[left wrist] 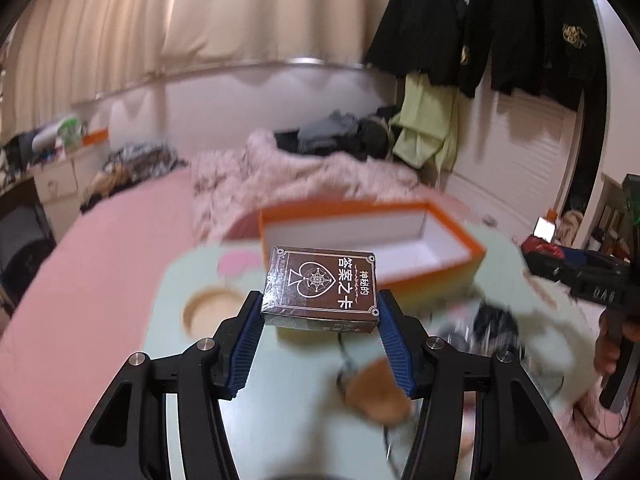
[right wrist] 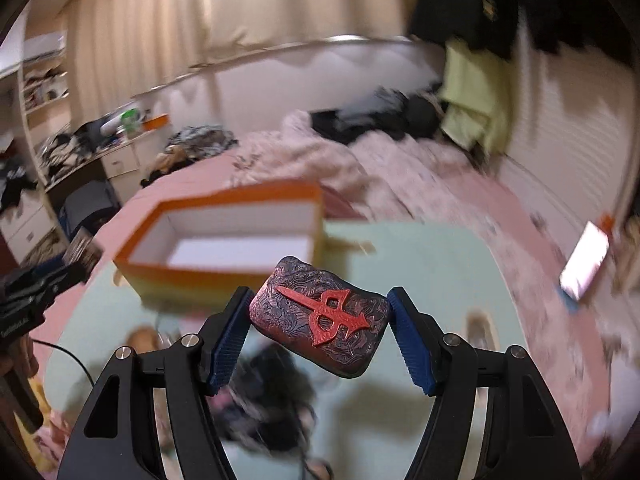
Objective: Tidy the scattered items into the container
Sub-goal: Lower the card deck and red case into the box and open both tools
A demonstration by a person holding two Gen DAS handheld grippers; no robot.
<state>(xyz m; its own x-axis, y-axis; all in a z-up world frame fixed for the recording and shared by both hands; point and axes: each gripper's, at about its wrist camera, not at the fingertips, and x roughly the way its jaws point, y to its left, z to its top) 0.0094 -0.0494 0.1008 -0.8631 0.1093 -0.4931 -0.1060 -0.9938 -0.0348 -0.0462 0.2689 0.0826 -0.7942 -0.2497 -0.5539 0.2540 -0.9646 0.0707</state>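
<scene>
evidently carrying two loads at once: left gripper [left wrist: 320, 312] clenched across the short ends of the brown card box [left wrist: 322, 290], held flat and level; right gripper [right wrist: 320, 316] clamped on the carved tin [right wrist: 320, 316], tilted. both lifted clear of the green mat [left wrist: 296, 400], short of the orange container [left wrist: 452, 240]. open, bare white inside, with room past the near rim for both.
</scene>
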